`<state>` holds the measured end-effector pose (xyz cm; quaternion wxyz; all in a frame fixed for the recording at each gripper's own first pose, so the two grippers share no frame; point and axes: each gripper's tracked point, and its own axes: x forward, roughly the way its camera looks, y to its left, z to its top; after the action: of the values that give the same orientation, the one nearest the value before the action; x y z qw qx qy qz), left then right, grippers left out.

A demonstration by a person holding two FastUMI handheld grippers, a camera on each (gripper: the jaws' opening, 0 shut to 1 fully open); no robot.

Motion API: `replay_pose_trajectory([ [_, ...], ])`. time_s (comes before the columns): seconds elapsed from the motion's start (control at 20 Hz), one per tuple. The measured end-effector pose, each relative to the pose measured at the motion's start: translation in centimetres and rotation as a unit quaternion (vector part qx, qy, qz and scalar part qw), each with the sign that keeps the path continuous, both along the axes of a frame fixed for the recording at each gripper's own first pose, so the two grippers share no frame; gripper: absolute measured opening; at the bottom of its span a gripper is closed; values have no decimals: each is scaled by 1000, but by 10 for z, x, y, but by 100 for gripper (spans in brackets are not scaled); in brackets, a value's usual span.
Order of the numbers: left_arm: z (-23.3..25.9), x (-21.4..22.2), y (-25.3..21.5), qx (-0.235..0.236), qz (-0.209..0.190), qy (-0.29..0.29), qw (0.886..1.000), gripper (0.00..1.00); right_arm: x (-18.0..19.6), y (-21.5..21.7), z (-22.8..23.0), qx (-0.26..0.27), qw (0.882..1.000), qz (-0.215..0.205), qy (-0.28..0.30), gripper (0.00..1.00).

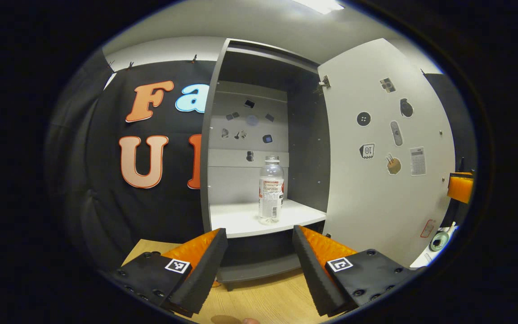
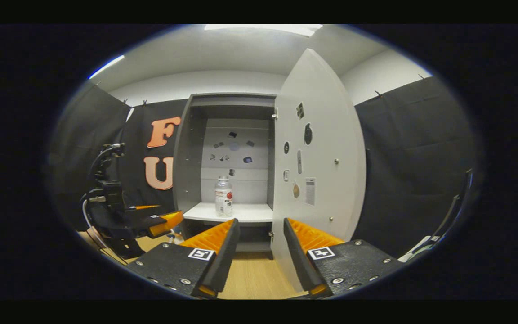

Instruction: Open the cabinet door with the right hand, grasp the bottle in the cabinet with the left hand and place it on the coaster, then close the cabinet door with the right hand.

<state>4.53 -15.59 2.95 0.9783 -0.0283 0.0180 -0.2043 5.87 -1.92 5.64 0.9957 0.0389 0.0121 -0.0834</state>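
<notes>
**Door open, bottle on the shelf, both grippers empty**

Booth with black cloth walls, wooden bench (image 1: 259, 301) under the cabinet (image 1: 214, 135). Cabinet door (image 1: 385, 148) is swung wide open on the right, stickers across its inner face.

My left gripper (image 1: 259, 252) sits level in front of the cabinet, pointed straight at the shelf (image 1: 241, 220), fingers spread, nothing between them. In the right gripper view it shows at the left, well short of the cabinet. My right gripper (image 2: 261, 243) is level too, aimed at the cabinet front and the door's near edge, fingers spread and empty, not touching the door.

One bottle (image 1: 271, 189): clear plastic, upright, white label with a red patch, cap on. It stands near the shelf's front edge, right of centre. One shelf, one door, two grippers.
</notes>
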Motion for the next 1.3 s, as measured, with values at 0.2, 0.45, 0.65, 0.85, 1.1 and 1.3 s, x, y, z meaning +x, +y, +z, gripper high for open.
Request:
replay_pose_trajectory([
  [0.2,10,35,-17,-12,-17,-7,1000,95,13,10,-1,-3,1000,15,0,72],
  [0.45,15,78,-44,-8,-39,-15,999,95,31,11,-5,-3,1000,15,1,87],
  [0.65,7,116,-67,-10,-56,-3,998,96,47,11,-11,-3,1000,15,8,91],
  [0.85,-2,153,-83,-11,-63,5,998,95,57,10,-18,12,1000,6,17,93],
  [1.1,-13,183,-101,-8,-79,15,997,95,58,5,-28,30,999,-9,31,93],
  [1.3,-12,200,-114,-4,-84,10,996,95,58,6,-34,39,998,-14,42,93],
])
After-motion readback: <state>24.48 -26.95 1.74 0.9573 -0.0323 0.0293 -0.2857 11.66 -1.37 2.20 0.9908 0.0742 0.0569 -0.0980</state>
